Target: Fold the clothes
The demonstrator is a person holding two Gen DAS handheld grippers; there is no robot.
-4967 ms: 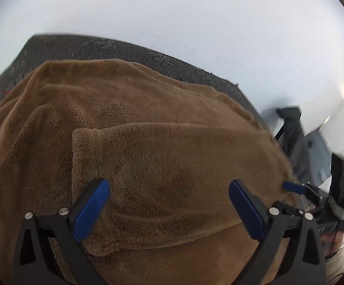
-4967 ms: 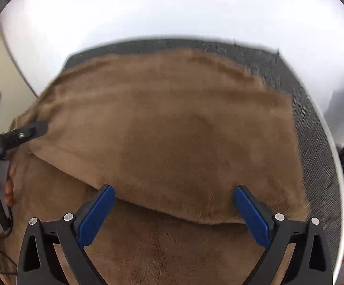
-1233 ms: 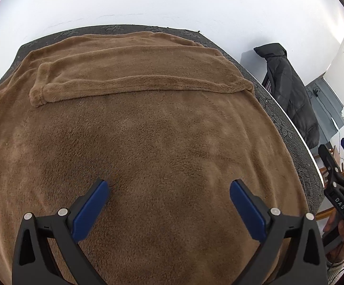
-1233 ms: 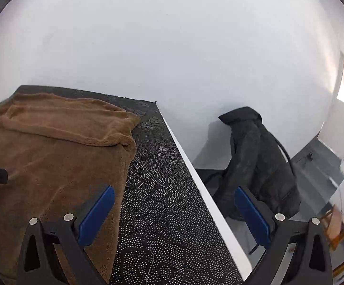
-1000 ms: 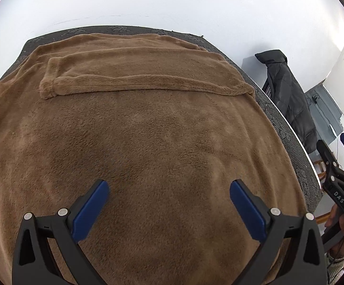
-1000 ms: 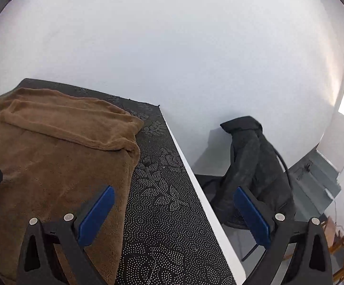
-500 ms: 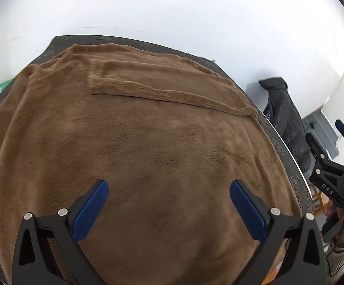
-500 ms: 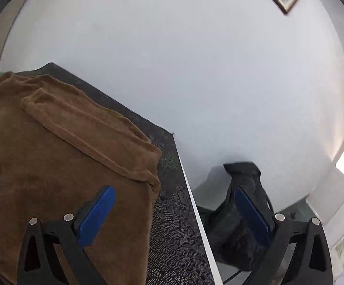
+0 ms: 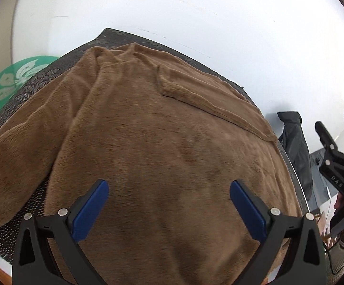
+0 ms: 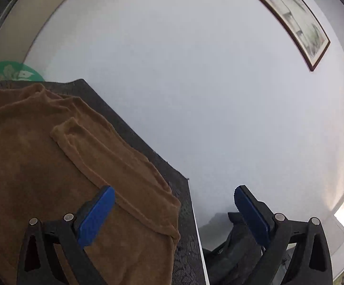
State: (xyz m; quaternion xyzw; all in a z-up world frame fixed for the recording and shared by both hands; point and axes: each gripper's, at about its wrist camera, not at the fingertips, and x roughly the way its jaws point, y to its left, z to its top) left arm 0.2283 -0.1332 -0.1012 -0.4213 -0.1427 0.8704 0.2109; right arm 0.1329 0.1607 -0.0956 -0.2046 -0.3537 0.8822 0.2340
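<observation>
A brown fleece sweater [image 9: 172, 142] lies spread on the dark patterned surface [image 10: 186, 249]. Above the sweater, the left gripper [image 9: 169, 204] and right gripper [image 10: 174, 213] gape wide, empty.

The letters "DAS" stand in pale print on the black body of the right tongs [image 9: 337, 140], right of the brown garment [image 9: 167, 156]; nothing else is readable.

Garment [image 9: 172, 147] spread on desk [image 9: 41, 78], ahead of and beneath left jaws. Sleeve [image 9: 210, 99] folded across garment, ahead-right of left jaws. Right jaws straddling desk edge: garment at left, jacket [image 10: 231, 247] on floor below, wall [image 10: 195, 95] ahead.
</observation>
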